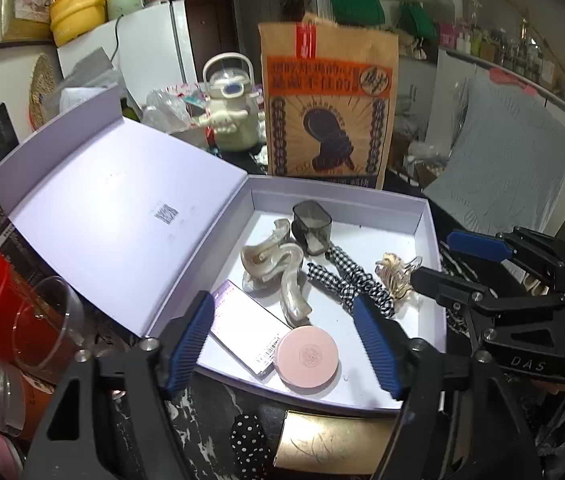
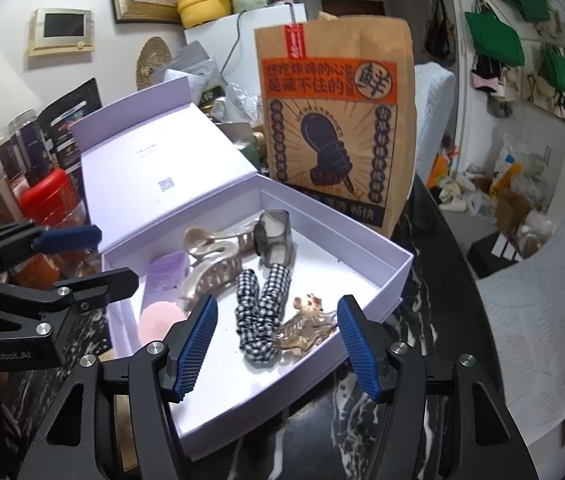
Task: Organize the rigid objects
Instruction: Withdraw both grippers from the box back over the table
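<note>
Both the left gripper (image 1: 286, 346) and right gripper (image 2: 276, 346) hang spread and empty near the box (image 1: 422, 216), so a low pass could snag its near rim and tip the clips (image 1: 270, 268) out

Both wrist views look steeply down, close, sharing the open box (image 1: 422, 216) (image 2: 398, 264).

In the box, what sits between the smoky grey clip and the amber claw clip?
The checked scrunchie lies between the smoky grey clip and the amber claw clip, seen best in the right wrist view.

Open box (image 1: 426, 216) on marble table (image 2: 434, 248)
</note>
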Demonstrator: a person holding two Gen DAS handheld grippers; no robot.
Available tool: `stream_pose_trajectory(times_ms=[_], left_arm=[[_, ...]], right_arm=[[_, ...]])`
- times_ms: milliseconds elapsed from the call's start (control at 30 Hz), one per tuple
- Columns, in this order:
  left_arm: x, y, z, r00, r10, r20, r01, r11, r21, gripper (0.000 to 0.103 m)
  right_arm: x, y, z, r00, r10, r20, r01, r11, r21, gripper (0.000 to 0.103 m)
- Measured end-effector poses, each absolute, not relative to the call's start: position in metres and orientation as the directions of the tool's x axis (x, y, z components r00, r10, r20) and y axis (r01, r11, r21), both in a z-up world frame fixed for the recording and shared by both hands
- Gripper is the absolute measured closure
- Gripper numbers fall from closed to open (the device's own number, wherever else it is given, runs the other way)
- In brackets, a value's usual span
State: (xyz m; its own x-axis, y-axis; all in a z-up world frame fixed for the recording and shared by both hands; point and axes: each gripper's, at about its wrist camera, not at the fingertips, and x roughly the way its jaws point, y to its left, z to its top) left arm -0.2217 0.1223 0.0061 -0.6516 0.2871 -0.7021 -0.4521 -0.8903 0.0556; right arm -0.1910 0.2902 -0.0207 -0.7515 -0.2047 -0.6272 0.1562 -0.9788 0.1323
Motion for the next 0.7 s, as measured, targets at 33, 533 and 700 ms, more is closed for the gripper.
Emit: stream_pose_trajectory(times_ms=[33,533,700], left_arm=[[-0.22,0.122,0.008,-0.652,0.29,-0.701,-0.452,-0.89,0.053,0.031],[-0.178,0.108,0.057,-0.707,0.322,-0.629,-0.459,-0.886,0.063,0.013],[-0.163,0.103,0.062,-0.699,0.344,-0.627,-0.47,-0.881,0.041,0.013]], right_arm=[[-0.189,0.289,-0.018,-0.752,-0.207,-0.626,0.16,-0.978,0.131,0.041],[-0.144,0.276,0.035,-0.786,-0.202,-0.584,0.198,-0.978,0.071,0.033],[-0.124,0.272,0.043,-0.794,-0.218,-0.568,0.217,-0.974,0.07,0.029]])
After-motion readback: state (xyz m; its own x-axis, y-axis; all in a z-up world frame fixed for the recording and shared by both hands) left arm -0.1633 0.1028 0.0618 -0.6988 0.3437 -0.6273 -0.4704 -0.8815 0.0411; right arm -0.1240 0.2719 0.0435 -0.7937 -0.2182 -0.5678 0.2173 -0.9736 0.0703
